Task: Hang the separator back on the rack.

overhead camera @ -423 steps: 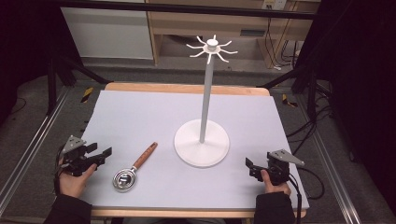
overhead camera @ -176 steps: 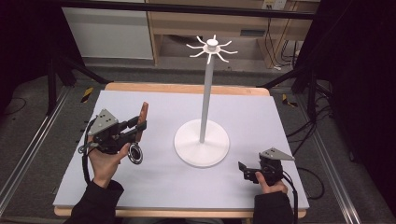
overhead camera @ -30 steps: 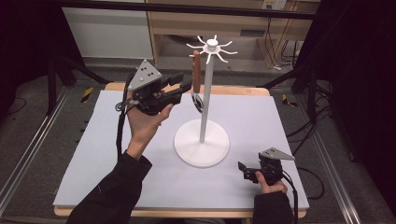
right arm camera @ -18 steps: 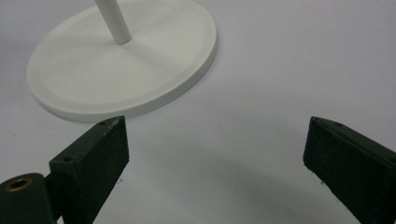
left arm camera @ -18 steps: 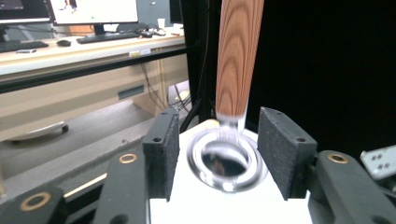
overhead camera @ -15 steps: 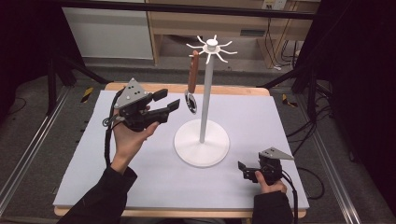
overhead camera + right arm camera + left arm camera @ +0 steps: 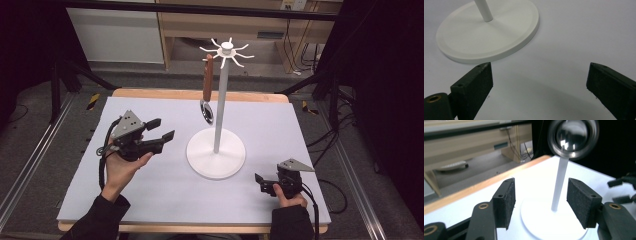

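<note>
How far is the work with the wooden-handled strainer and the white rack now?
Done, as it looks: the strainer hangs from a hook of the white rack, free of the table. In hand: nothing; the left gripper is open beside the rack, and the right gripper rests open on the table. Left: seemingly only to draw the left gripper away.

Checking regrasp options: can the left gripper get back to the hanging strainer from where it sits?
Probably yes. The left gripper is open beside the stand, and nothing lies between it and the strainer, which hangs free from a hook on the gripper's side of the pole. It would need to rise.
</note>
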`<state>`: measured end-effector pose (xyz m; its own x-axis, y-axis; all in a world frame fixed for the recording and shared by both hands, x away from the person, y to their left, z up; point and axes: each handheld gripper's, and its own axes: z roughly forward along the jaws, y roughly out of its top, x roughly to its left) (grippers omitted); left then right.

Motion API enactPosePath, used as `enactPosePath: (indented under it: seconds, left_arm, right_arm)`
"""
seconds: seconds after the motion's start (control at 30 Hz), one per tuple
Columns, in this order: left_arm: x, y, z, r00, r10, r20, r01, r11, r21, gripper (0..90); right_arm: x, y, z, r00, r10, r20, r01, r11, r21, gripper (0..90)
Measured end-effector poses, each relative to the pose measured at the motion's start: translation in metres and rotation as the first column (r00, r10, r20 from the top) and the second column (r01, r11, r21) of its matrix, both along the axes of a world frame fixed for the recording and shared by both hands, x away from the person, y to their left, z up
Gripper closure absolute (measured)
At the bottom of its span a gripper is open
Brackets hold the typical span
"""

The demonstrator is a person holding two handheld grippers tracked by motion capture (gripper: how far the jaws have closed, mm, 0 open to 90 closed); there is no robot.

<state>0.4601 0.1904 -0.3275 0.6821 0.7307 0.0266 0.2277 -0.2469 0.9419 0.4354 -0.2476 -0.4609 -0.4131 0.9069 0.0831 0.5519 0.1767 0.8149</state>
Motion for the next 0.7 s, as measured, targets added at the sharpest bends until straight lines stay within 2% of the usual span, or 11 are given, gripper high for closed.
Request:
enactPosePath:
  seconds: [0.13,0.17,0.2,0.47,0.63,0.67,0.7]
  left_arm:
    - [-0.001,0.01,-0.018,0.9994,0.019,-0.029,-0.019,0.9997,0.018,38.7]
    - [-0.001,0.016,-0.027,0.9986,0.028,-0.045,-0.027,0.9993,0.027,38.4]
    - [-0.001,0.016,-0.027,0.9986,0.028,-0.045,-0.027,0.9993,0.027,38.3]
    - [-0.001,0.034,-0.064,0.9918,0.067,-0.109,-0.064,0.9976,0.027,37.2]
    - [0.0,0.053,-0.089,0.9825,0.105,-0.154,-0.103,0.9945,0.015,35.6]
    - [0.0,0.057,-0.094,0.9793,0.119,-0.163,-0.118,0.9929,0.015,35.2]
    - [0.0,0.066,-0.101,0.9726,0.147,-0.18,-0.144,0.9891,0.033,35.2]
  right_arm:
    - [0.0,0.0,0.0,1.0,0.002,0.002,-0.001,1.0,-0.002,7.3]
    - [0.0,0.0,0.0,1.0,0.0,0.0,0.0,1.0,-0.002,7.4]
    - [0.0,0.0,0.0,1.0,0.0,0.0,0.0,1.0,-0.002,7.4]
    - [0.0,-0.002,-0.002,1.0,-0.004,-0.001,0.004,1.0,-0.006,7.3]
    - [0.0,-0.002,-0.002,1.0,-0.005,-0.003,0.005,1.0,-0.01,7.2]
    - [0.0,-0.002,-0.003,1.0,-0.007,-0.006,0.007,1.0,-0.008,7.2]
    - [-0.001,-0.003,-0.003,0.9998,-0.014,-0.013,0.014,1.0,-0.005,7.2]
